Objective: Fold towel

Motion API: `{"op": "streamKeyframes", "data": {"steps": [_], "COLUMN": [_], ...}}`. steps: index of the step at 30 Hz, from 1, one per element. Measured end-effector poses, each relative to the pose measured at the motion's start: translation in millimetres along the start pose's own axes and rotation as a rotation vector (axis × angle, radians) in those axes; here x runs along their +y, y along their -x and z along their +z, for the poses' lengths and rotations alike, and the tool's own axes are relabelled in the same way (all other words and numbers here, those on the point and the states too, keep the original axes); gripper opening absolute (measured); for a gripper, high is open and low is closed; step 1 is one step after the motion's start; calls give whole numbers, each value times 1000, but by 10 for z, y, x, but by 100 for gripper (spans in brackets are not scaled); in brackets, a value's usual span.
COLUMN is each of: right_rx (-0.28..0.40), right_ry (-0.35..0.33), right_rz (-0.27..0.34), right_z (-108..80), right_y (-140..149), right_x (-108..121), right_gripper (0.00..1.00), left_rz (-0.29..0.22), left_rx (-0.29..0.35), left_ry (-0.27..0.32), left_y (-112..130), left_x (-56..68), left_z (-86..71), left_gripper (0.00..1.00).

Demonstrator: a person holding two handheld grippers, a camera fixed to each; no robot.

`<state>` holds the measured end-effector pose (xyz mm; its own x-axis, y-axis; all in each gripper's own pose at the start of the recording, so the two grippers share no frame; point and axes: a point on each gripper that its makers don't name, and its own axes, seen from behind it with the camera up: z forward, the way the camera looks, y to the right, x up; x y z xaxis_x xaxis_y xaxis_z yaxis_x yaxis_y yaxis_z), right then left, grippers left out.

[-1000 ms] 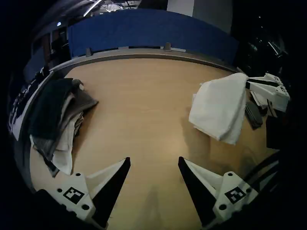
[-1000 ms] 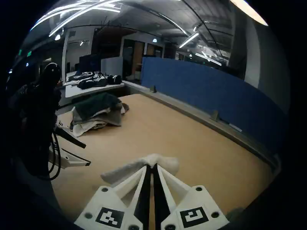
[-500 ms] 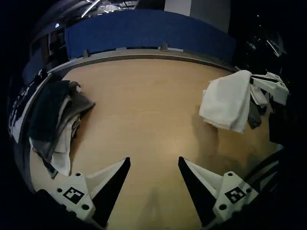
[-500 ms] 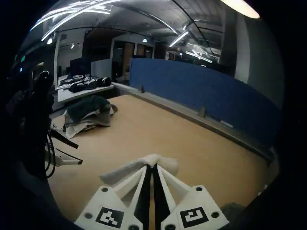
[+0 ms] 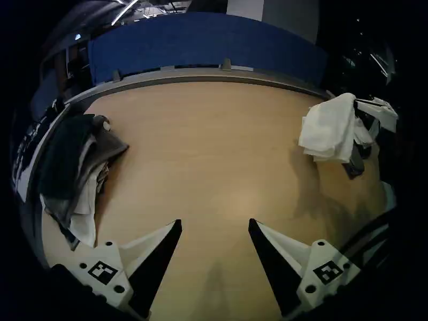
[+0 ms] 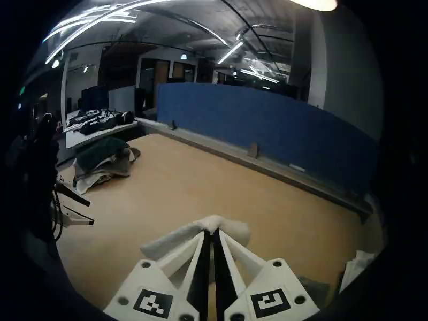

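While we hold our left gripper low over the table with its two fingers spread wide and nothing between them, the towel has gone on travelling off to our right. A second ago it hung as a broad white bundle over the right half of the table, and now, in the left gripper view, it sits smaller and farther out, at the table's right edge. Our right gripper has its fingers pressed together on a thick fold of that towel, which bulges just past the tips in the right gripper view, and that clamp has not altered across the second. What has altered there is the aim: the view has swung to the right, so the pile of cloths and the blue screen have slid leftward. A bit of white cloth has come in at the lower right, with something grey beside it that we cannot make out. We judge from this that the folding of this towel is done or nearly so, and that we are carrying it aside to set it down, perhaps by that white cloth. The pile at the table's left end has stayed put, and our open left gripper looks free to fetch the next piece from it.
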<state>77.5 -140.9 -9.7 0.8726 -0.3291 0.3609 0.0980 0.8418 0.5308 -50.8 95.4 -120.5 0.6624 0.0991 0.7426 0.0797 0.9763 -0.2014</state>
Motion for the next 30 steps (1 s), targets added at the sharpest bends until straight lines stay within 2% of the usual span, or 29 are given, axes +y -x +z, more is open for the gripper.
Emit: {"op": "streamKeyframes", "data": {"steps": [20,30], "right_rx": [-40,-56], "right_ry": [133,194], "right_rz": [29,36], "right_z": [-80,-108], "right_y": [140,171], "right_x": [1128,1641], "right_gripper": [4,4], "left_rz": [3,4], "left_rx": [-15,-22], "left_ry": [-18,-19], "left_y": [40,58], "left_x": [-39,-10], "left_z": [44,61], "left_gripper": [93,93]}}
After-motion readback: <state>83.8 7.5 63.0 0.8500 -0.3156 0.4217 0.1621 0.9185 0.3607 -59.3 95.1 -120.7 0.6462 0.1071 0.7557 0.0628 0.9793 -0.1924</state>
